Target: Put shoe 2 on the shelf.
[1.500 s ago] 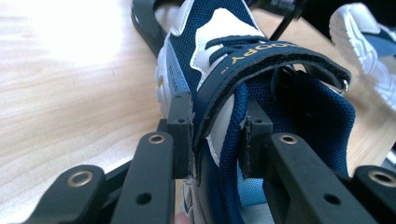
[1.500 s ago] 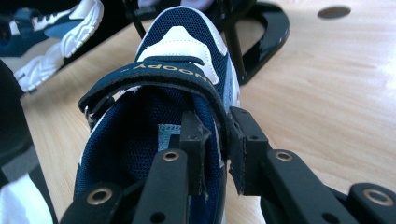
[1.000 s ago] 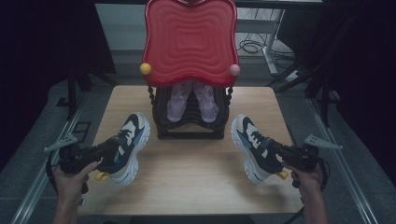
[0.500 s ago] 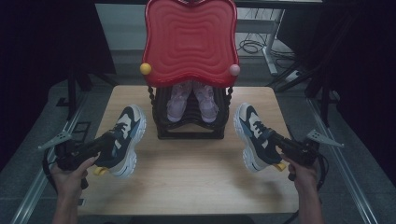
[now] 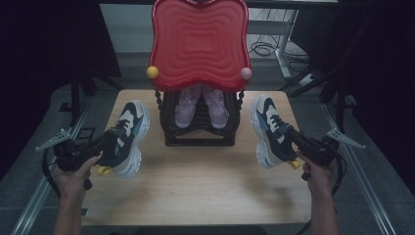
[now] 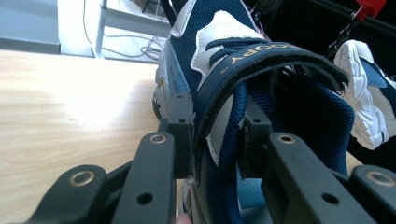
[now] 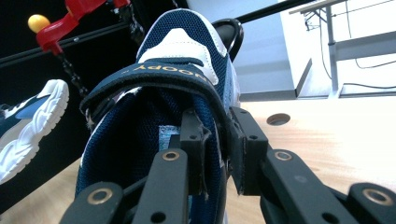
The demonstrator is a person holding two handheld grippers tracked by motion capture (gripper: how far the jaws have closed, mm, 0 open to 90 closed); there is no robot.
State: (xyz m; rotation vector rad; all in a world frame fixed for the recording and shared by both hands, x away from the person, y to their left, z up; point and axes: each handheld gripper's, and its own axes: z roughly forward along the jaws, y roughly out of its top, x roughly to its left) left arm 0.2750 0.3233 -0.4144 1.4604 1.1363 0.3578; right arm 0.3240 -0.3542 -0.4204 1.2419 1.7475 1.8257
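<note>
Both shoes have travelled away from the person since the earlier frames, toward the far end of the table [image 5: 205, 196] and closer to the black rack [image 5: 200, 134] under the red tray [image 5: 198, 44]. Left gripper [image 5: 105, 147] has its jaws closed on the collar wall of the left shoe [image 5: 127, 137], one jaw inside the opening and one outside, just below the strap [image 6: 261, 60]. Right gripper [image 5: 293, 139] pinches the right shoe [image 5: 266, 129] the same way at its collar [image 7: 215, 135].

Each shoe looks light, with a soft mesh upper and a thick rubbery sole; judging by that, the padded collar will give and the toe may sag or swing, so a deep bite near the heel seems the sound hold.

Long axes run near to far, heels toward the person, toes toward the rack. The left shoe angles a little rightward at the toe, the right shoe a little leftward. A pink pair [image 5: 201, 105] sits inside the rack between them
</note>
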